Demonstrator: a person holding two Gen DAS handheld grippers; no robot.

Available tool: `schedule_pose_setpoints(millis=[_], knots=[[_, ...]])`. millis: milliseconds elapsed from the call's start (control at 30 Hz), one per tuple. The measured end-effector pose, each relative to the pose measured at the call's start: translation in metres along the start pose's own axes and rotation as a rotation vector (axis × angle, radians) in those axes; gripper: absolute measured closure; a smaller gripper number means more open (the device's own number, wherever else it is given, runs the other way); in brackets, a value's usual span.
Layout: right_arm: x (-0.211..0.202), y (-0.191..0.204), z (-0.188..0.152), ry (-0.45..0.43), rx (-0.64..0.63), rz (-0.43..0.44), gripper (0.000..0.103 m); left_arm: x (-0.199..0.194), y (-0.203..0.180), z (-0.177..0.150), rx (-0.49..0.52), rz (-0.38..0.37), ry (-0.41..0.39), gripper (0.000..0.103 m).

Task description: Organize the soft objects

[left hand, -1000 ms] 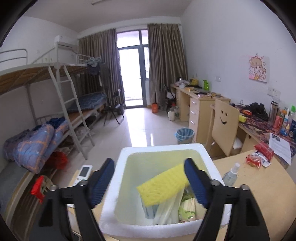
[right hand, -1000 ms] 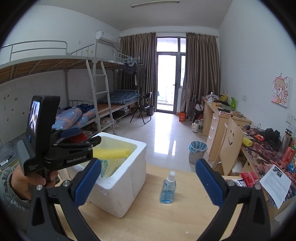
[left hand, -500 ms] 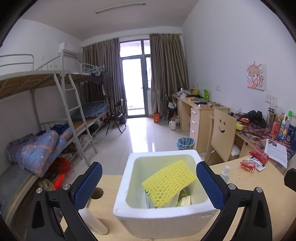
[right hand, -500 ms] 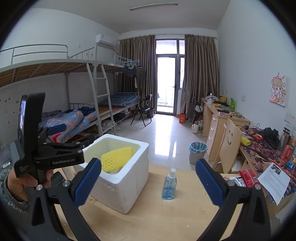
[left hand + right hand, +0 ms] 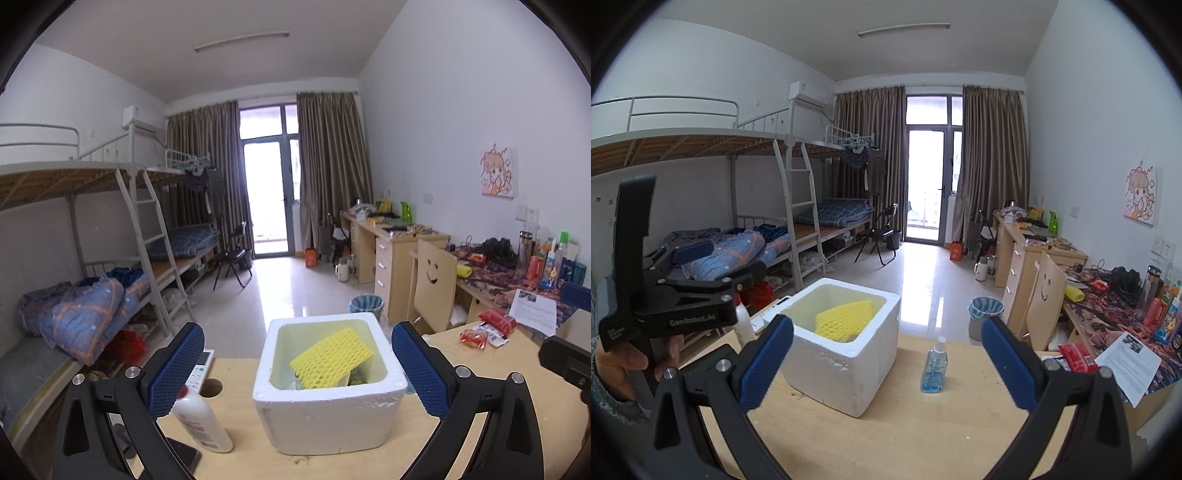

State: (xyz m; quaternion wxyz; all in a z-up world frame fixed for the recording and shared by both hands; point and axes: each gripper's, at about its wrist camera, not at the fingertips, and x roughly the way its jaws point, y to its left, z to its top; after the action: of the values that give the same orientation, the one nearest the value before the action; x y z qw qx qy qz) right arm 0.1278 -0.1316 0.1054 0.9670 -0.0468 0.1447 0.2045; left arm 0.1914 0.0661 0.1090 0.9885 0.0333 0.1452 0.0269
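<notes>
— Down on the wooden counter (image 5: pixel 491 373), inside the white foam box (image 5: pixel 325 417), is where the yellow foam net (image 5: pixel 330 356) sits. It leans on the packets under it, one end propped toward the far right corner of the box, the other dipping toward the near left.

— So its long side runs on a slant?

— Yes, corner to corner across the box and tilted, not flat. In the right wrist view the foam net (image 5: pixel 846 317) pokes up just under the rim of the foam box (image 5: pixel 849 365).

— How would it handle?

— My guess: very light, squashy, springy. It should crush easily and bounce back, and the mesh gives plenty of bite, so slipping seems unlikely. I would pinch the raised far edge, across the short side, gently.

— And the claws?

— The left claw (image 5: pixel 297 369) stands wide apart with nothing pressed between its blue pads; the box only shows through the gap. The right claw (image 5: pixel 886 360) is spread wide too, empty, hanging over the counter with a blue spray bottle (image 5: pixel 934 365) beyond it. The box itself looks light and could slide if bumped.
</notes>
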Motion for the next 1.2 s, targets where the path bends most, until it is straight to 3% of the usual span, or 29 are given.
schedule_pose_setpoints(millis=[567,1200], knots=[[-0.079,0.023,-0.008,-0.075,-0.013,-0.033,0.000,-0.110,-0.005,-0.002,0.013,-0.020,-0.150,0.001],[-0.138,0.046,-0.042,-0.108,-0.008,-0.012,0.000,-0.188,-0.001,-0.039,-0.018,-0.019,-0.181,0.001]])
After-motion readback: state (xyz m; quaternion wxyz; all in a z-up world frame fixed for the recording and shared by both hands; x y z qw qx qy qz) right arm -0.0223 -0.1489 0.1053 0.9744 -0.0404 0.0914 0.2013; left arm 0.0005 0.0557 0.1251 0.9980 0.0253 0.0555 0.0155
